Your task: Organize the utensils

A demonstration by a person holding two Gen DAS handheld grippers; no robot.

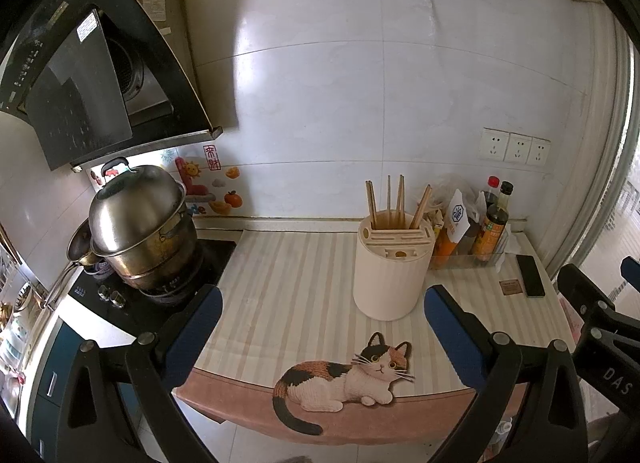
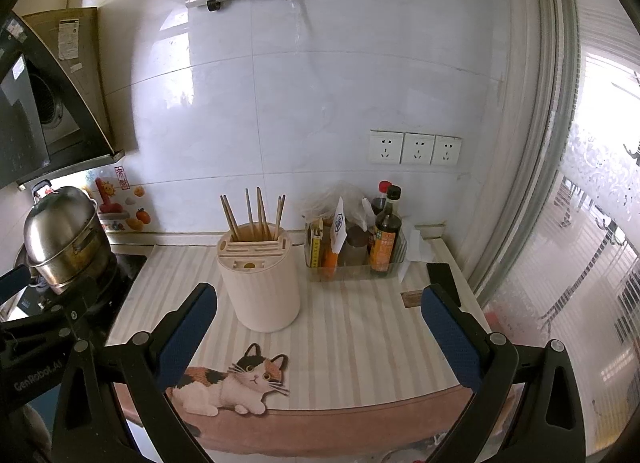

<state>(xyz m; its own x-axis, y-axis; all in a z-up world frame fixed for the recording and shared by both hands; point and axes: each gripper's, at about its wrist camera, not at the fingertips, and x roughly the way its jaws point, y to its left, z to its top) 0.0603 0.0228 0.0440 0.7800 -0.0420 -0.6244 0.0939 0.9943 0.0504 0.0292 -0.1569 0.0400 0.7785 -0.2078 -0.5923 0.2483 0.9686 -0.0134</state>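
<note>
Chopsticks (image 1: 394, 203) upright in far slot of holder (image 1: 390, 275) on bench (image 1: 288, 287). Left hand-held gripper (image 1: 322, 327) and right hand-held gripper (image 2: 320, 327) both spread wide, nothing held. Single stick best approached from above, pinched mid-shaft.

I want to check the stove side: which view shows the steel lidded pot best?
The left wrist view: the steel lidded pot shows whole on the burner, large and unobstructed. The right wrist view has it smaller at the left edge, its base partly hidden behind the left gripper.

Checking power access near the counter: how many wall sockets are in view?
3, side by side on the tiled wall above the condiment tray: left socket, middle socket, right socket. None hidden, apparently.
</note>
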